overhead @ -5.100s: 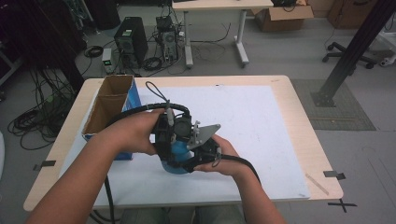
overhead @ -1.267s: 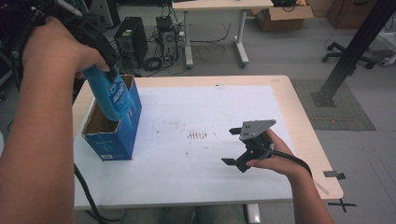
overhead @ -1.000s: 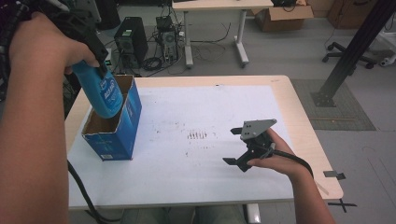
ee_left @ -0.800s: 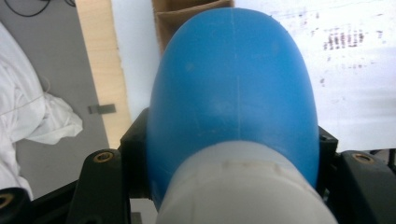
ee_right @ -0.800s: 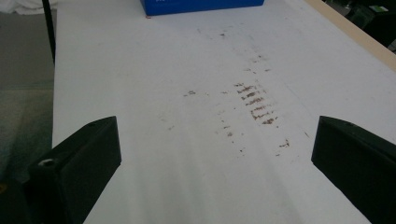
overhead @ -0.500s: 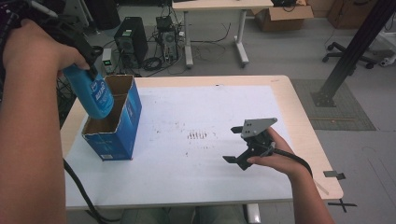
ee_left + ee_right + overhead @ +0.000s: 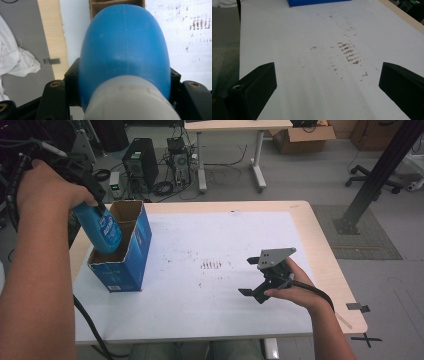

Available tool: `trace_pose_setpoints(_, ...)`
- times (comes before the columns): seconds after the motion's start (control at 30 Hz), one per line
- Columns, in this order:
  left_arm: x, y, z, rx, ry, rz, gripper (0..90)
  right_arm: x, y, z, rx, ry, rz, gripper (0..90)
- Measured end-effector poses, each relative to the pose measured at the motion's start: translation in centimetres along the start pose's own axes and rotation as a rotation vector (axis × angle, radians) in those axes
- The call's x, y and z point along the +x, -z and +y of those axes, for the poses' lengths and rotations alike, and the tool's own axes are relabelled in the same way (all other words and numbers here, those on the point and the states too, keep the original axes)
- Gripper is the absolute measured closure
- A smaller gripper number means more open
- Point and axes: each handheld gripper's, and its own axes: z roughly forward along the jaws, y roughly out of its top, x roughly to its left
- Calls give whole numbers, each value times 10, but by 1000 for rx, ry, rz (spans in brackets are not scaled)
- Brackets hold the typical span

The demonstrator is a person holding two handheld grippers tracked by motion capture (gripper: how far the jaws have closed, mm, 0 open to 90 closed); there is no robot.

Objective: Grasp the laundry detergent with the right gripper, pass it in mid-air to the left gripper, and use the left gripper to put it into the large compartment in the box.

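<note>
Left claw (image 7: 95, 202) is clenched on the blue bottle (image 7: 102, 230) at the bench's left, bottle hanging base-down with its long axis tilted, lower end already inside the open blue box (image 7: 122, 265). Right claw (image 7: 257, 277) rests released, well apart.

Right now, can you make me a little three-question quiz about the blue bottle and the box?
1. True or false: the left hand-held gripper is shut on the blue bottle.
2. Where is the bottle's lower end? A) flat on the white sheet B) going into the open blue box C) on the floor
3. Fill in: the right hand-held gripper has its jaws ____, with nothing between them.

Key: 1 true; 2 B; 3 open.
</note>
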Motion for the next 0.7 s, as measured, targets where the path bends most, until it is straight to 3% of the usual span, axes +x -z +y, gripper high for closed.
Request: trace_pose_setpoints(0.7, -3, -70, 8, 68, -16, -20, 386, 2, -3, 1, 6, 5, 12, 14)
